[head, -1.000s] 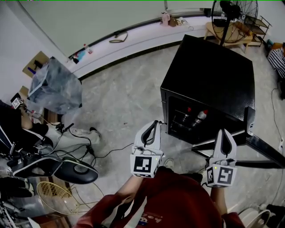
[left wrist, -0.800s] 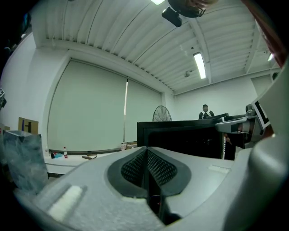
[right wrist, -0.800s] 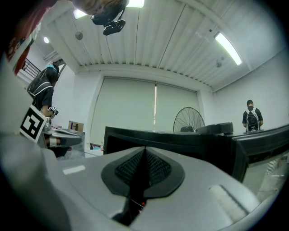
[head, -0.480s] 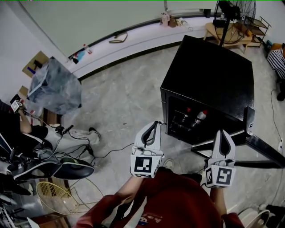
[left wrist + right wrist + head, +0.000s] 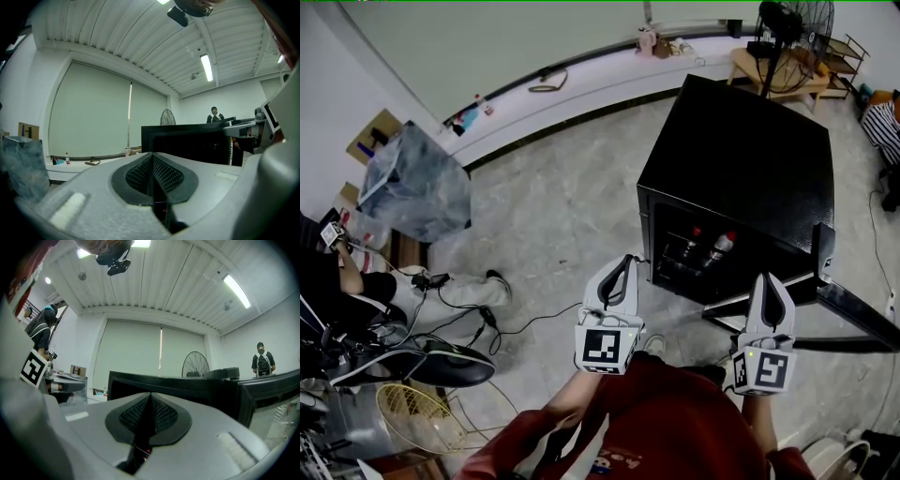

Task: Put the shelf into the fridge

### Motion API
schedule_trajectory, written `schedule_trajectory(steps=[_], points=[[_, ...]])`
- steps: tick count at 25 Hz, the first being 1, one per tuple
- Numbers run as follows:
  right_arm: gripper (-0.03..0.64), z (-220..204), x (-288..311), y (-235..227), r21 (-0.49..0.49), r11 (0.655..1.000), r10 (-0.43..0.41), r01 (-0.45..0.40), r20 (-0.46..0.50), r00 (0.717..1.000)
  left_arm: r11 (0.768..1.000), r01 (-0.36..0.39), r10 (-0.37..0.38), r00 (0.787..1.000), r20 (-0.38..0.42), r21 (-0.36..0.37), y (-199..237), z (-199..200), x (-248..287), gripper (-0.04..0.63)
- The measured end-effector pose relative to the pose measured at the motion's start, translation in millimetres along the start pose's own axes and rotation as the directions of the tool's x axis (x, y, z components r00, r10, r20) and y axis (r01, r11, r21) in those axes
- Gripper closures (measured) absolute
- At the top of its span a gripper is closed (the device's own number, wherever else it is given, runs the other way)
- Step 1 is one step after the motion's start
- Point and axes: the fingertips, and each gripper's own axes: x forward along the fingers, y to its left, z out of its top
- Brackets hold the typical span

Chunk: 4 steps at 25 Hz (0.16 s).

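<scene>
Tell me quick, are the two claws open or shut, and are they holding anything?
Left claw: shut, holding nothing.
Right claw: shut, holding nothing.

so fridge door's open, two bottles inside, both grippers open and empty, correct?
Not quite. Both grippers are shut, not open: the left gripper view shows the left gripper with its jaws pressed together and nothing between them, and the right gripper view shows the same for the right gripper. The rest holds: the fridge door is open, two bottles inside.
</scene>
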Motion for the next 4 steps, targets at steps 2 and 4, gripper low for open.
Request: schedule_trajectory(steps=[2,4], points=[[0.617,-0.7,-3.8,-1.3,0.002,1.000,0.000,0.000,-0.002,1.000,1.000,0.001,-0.001,1.000,-0.004,0.001,-3.6,-1.6,-2.6,0.597],[0.617,-1.6,-7.0,-2.2,0.002,1.000,0.000,0.000,-0.003,1.000,1.000,0.000,0.000,1.000,-0.004,0.003,-6.2,-2.9,-4.7,0.597]])
